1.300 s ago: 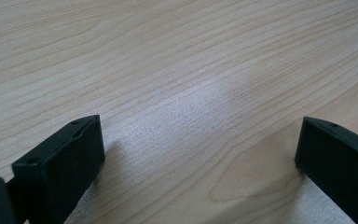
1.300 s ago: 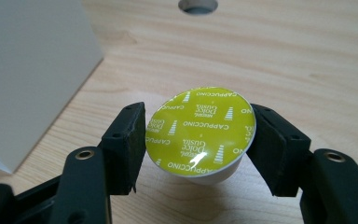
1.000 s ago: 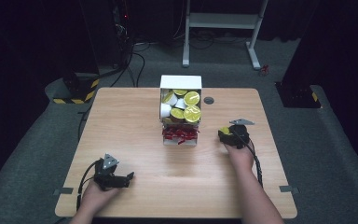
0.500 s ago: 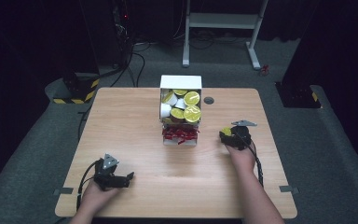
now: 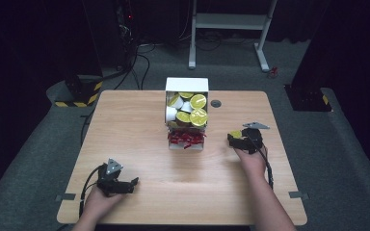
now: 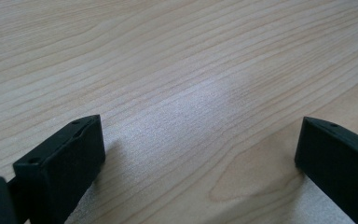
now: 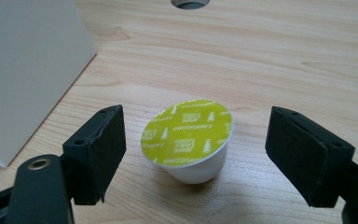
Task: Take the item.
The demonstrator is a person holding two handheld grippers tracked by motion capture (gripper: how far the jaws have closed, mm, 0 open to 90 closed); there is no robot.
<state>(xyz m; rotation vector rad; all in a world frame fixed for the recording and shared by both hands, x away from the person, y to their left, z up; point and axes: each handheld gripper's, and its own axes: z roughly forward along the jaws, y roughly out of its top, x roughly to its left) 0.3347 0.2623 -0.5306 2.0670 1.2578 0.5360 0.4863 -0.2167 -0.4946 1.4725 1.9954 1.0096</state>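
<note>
Wooden table (image 5: 144,125) carries a white box (image 5: 187,85) of capsules at its far centre. Right of the box, near its front corner, we see our right gripper (image 7: 193,154), jaws apart, either side of a white capsule (image 7: 189,139) with a yellow-green lid; no contact with it. Our left gripper (image 6: 193,163) sits well left and nearer than the box, jaws wide apart over bare wood.

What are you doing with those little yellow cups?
A person holds a gripper in each hand at a wooden table. The right gripper is open, its jaws on either side of one yellow-lidded capsule standing on the table, not touching it. Beside it a white box is full of more capsules, with red things in front. The left gripper sits open on bare wood.
</note>
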